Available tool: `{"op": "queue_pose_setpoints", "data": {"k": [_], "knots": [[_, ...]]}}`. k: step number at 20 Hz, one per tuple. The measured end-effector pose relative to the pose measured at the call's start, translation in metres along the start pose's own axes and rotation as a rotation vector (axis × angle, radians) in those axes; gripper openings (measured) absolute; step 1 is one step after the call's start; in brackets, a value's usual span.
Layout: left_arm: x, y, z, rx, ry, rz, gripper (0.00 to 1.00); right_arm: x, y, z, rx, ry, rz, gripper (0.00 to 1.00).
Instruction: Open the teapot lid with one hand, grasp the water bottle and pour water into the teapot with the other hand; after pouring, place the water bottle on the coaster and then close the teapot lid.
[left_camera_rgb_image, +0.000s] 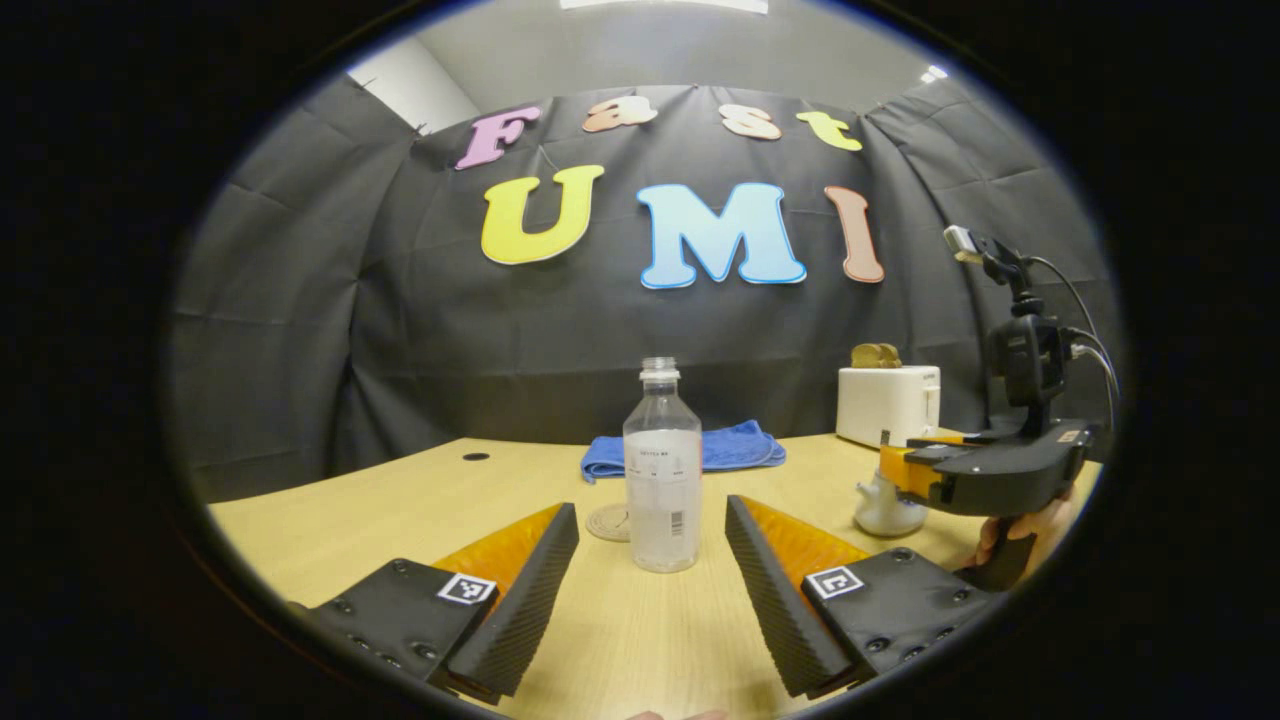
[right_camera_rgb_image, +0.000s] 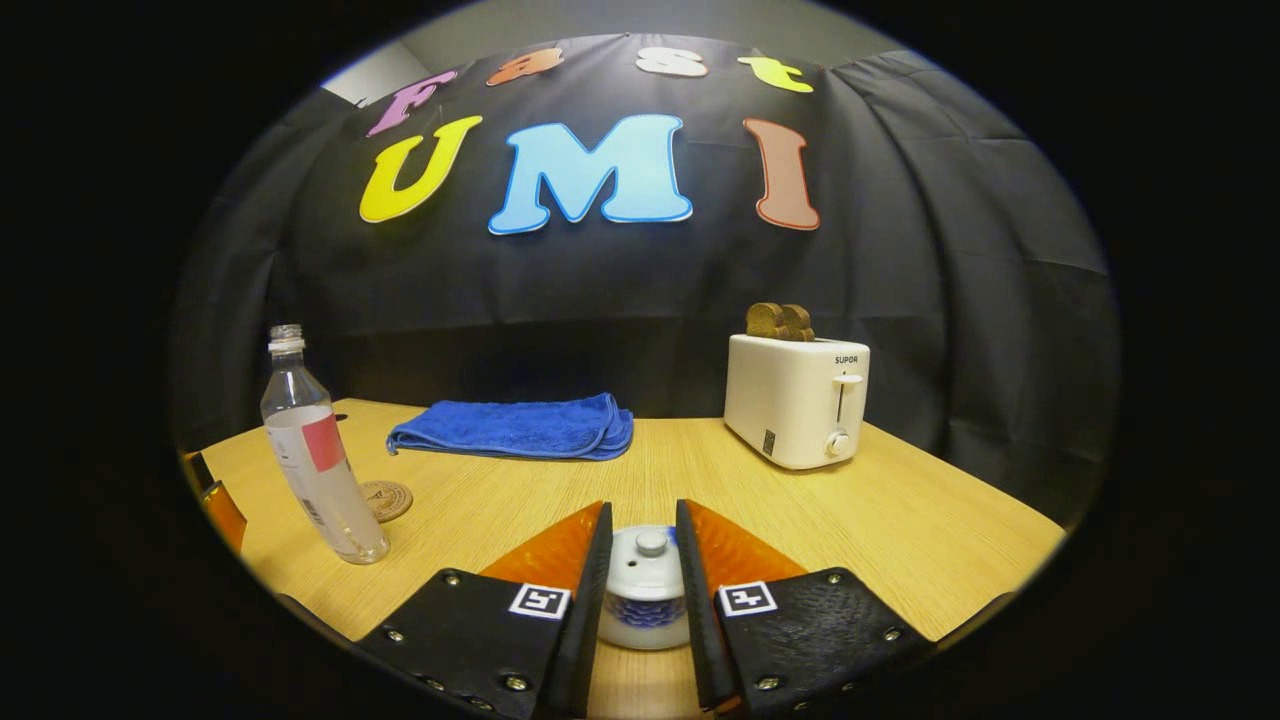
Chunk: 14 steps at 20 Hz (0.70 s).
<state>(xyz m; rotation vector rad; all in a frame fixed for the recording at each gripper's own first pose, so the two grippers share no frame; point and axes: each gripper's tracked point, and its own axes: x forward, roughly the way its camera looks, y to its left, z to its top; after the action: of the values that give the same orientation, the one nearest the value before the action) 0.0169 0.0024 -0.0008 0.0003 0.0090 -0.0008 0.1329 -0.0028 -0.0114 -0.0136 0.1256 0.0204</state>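
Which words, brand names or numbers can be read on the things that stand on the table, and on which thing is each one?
"SUPOR": on the front of the toaster, above its lever.
Water bottle: its label carries small print and a barcode, too small to read.
Coaster: a round mark on its face, too blurred to read.

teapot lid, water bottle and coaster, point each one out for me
teapot lid (right_camera_rgb_image: 650, 556), right gripper view, on its domed top below the knob
water bottle (left_camera_rgb_image: 662, 500), left gripper view, on its clear body
coaster (right_camera_rgb_image: 385, 500), right gripper view, on its flat face
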Motion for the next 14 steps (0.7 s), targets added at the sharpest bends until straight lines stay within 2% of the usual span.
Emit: {"op": "queue_pose_setpoints", "data": {"k": [4,6,11,12,14], "knots": [[-0.0002,-0.0006,-0.0013,0.0,0.003,-0.004,1.0,0.0028,-0.0028,-0.0003,0.006,-0.004,-0.013,0.4],[0.0005,0.0002,-0.0008,-0.001,0.002,-0.003,1.0,0.0023,-0.0088,0.0011,0.033,-0.001,-0.027,0.09],[0.0003,0.0,0.0003,0.001,-0.001,-0.005,1.0,0.0027,-0.0081,0.0013,-0.018,-0.011,-0.031,0.1],[0.0008,-0.0004,-0.0014,0.001,0.001,-0.005,1.0,0.0014,-0.0083,0.002,-0.015,-0.015,-0.034,0.03],[0.0022,-0.0026,-0.0019,0.003,0.003,-0.015,1.0,0.0014,-0.0074,0.0035,-0.014,-0.02,-0.029,0.04]]}}
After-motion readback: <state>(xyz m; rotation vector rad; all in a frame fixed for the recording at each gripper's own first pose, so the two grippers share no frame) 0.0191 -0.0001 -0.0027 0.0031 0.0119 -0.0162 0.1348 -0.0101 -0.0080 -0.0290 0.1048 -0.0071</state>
